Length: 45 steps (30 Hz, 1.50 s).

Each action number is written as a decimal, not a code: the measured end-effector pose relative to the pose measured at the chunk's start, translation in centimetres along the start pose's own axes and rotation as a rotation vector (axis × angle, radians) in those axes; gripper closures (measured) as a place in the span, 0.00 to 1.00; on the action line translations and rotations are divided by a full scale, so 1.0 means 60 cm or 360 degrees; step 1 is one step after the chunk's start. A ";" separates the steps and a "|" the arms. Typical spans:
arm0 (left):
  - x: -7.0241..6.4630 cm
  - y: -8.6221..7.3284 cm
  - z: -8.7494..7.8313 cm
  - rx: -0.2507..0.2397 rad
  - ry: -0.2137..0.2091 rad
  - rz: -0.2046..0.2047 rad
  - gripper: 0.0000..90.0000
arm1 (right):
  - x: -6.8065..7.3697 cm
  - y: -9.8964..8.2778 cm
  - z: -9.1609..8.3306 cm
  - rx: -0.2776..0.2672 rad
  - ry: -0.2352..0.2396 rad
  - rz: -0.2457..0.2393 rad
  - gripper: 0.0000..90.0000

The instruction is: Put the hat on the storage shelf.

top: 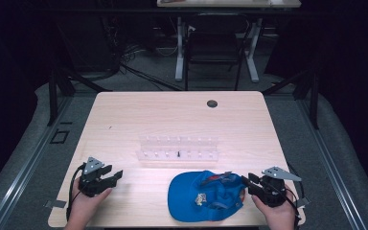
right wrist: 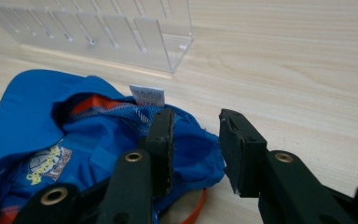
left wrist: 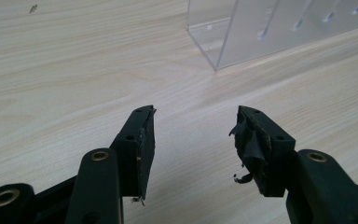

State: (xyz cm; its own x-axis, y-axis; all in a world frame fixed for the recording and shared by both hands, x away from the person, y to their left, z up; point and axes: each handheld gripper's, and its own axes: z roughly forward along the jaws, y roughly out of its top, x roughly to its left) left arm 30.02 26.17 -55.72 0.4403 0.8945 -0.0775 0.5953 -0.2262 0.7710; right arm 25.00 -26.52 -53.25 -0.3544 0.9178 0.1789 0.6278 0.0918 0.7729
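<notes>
At the table's near edge a blue cap lies by the right gripper, jaws apart, empty; left gripper also released. Looks like pre-grasp: next, pinch the cap's edge

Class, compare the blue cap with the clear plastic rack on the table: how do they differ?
The blue cap is soft, crumpled and opaque; the clear plastic rack is rigid, straight-edged and see-through. The cap lies nearer the person, beside the right gripper; the rack stands farther back, mid-table. Both rest on the wooden table.
</notes>
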 end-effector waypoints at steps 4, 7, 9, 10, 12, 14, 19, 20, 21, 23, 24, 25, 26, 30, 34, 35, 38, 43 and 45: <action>0.002 -0.002 0.001 0.0008 -0.0020 -0.0025 0.53 | 0.004 -0.003 0.008 0.0048 0.0007 0.0022 0.69; 0.000 -0.004 0.001 0.0022 -0.0027 -0.0003 0.54 | 0.010 -0.001 0.006 0.0045 0.0041 0.0055 0.67; -0.001 -0.005 0.001 0.0033 -0.0024 0.0015 0.54 | 0.015 0.002 0.007 0.0033 0.0024 0.0028 0.64; -0.001 -0.006 0.001 0.0039 -0.0021 0.0024 0.54 | 0.015 0.002 0.007 0.0033 0.0024 0.0028 0.64; -0.003 -0.005 0.001 0.0032 -0.0030 0.0031 0.53 | 0.018 0.003 0.007 0.0041 0.0028 0.0015 0.64; -0.005 -0.005 0.001 0.0025 -0.0040 0.0035 0.52 | 0.023 0.002 0.008 0.0070 0.0039 0.0018 0.64; -0.005 -0.006 0.003 0.0035 -0.0038 0.0037 0.52 | 0.026 0.001 0.008 0.0085 0.0049 0.0026 0.63; -0.004 -0.006 0.002 0.0041 -0.0040 0.0045 0.52 | 0.029 0.001 0.009 0.0106 0.0053 0.0023 0.63; -0.004 -0.006 0.002 0.0040 -0.0041 0.0044 0.52 | 0.030 0.001 0.010 0.0115 0.0060 0.0022 0.63; -0.004 -0.006 0.002 0.0037 -0.0051 0.0035 0.52 | 0.032 -0.002 0.012 0.0153 0.0059 0.0015 0.63; -0.004 -0.006 0.002 0.0034 -0.0052 0.0035 0.51 | 0.033 -0.003 0.013 0.0183 0.0052 0.0004 0.63; -0.004 -0.006 0.002 0.0034 -0.0052 0.0035 0.51 | 0.034 -0.005 0.015 0.0198 0.0046 0.0006 0.63; -0.005 -0.006 0.001 0.0031 -0.0050 0.0033 0.51 | 0.034 -0.006 0.016 0.0212 0.0041 0.0000 0.62; -0.005 -0.006 0.000 0.0032 -0.0053 0.0039 0.51 | 0.038 -0.011 0.016 0.0247 0.0039 -0.0008 0.59; -0.004 -0.006 -0.001 0.0032 -0.0051 0.0046 0.51 | 0.042 -0.014 0.020 0.0288 0.0033 -0.0037 0.58; -0.004 -0.006 -0.002 0.0033 -0.0056 0.0047 0.51 | 0.043 -0.014 0.022 0.0300 0.0033 -0.0058 0.58; -0.003 -0.006 -0.002 0.0031 -0.0056 0.0044 0.50 | 0.048 -0.017 0.027 0.0376 0.0011 -0.0099 0.63; -0.002 -0.006 -0.001 0.0040 -0.0056 0.0040 0.50 | 0.046 -0.019 0.032 0.0427 -0.0040 -0.0084 0.69; -0.002 -0.006 -0.001 0.0041 -0.0060 0.0040 0.50 | 0.042 -0.020 0.035 0.0446 -0.0060 -0.0076 0.69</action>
State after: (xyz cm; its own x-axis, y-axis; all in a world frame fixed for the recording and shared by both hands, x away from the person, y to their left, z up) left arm 29.72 26.13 -55.94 0.4802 0.8733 -0.0823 0.6003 -0.2587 0.7567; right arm 24.82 -23.50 -54.98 -0.3656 0.9231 0.1196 0.7798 0.2336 0.5808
